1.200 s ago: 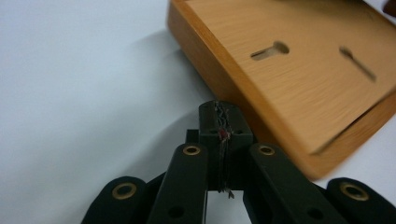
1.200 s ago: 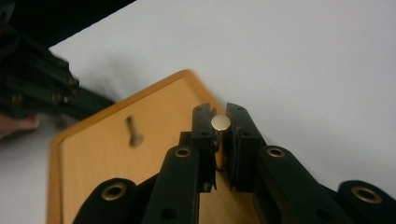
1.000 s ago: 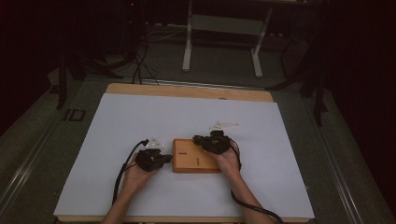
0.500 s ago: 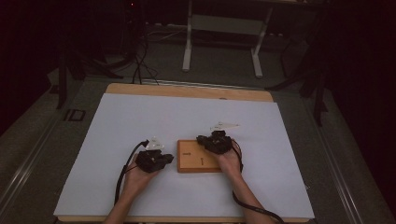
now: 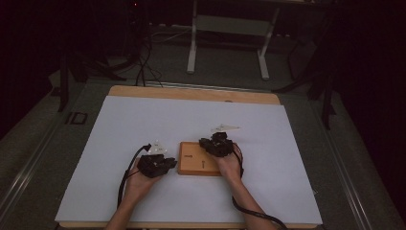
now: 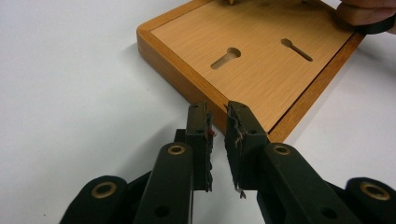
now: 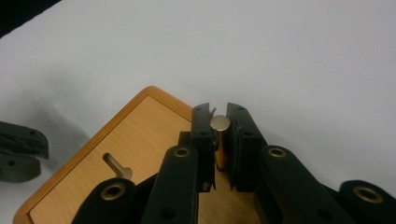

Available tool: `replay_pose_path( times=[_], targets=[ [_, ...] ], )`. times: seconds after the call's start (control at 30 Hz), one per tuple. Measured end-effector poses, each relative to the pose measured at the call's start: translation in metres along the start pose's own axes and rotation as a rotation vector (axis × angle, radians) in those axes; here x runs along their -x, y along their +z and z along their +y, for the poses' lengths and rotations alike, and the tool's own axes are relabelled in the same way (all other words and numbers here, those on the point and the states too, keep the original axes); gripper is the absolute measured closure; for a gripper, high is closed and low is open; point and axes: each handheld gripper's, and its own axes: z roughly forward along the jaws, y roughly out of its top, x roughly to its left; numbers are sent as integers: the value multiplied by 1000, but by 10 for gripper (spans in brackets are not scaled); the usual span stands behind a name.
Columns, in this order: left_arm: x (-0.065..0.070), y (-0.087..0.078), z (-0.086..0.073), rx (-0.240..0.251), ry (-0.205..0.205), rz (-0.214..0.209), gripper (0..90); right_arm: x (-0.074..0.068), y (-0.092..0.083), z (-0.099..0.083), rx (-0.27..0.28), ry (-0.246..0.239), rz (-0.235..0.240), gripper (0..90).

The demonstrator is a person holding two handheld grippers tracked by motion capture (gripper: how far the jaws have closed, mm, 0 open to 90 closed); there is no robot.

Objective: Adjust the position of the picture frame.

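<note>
Your right claw [image 7: 219,140] is clamped on a small metal peg [image 7: 220,135], held upright over the far corner of the wooden board [image 5: 194,160] on the white bench [image 5: 143,124]. Your left claw [image 6: 218,140] sits at the board's near edge; its jaws have just been opening, a narrow gap with nothing between them.

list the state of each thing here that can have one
board: flat on the table, two keyhole slots, both empty
peg: upright at the board's edge, clamped between the right jaws
right gripper: shut on the peg
left gripper: jaws have just been opening, a narrow gap, nothing between them, just short of the board's near edge
</note>
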Motion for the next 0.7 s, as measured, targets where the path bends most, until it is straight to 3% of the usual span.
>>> replay_pose_path(
  times=[0.13,0.23,0.43,0.7],
  targets=[
    [1,0,0,0,4,2,789,6,-1,0,1,38,50,784],
    [2,-1,0,5,6,3,785,9,-6,1,31,29,71,718],
    [2,-2,0,8,16,0,761,9,-26,7,48,-67,57,640],
    [3,-5,0,18,34,1,713,13,-44,2,60,-115,66,602]
  ],
)
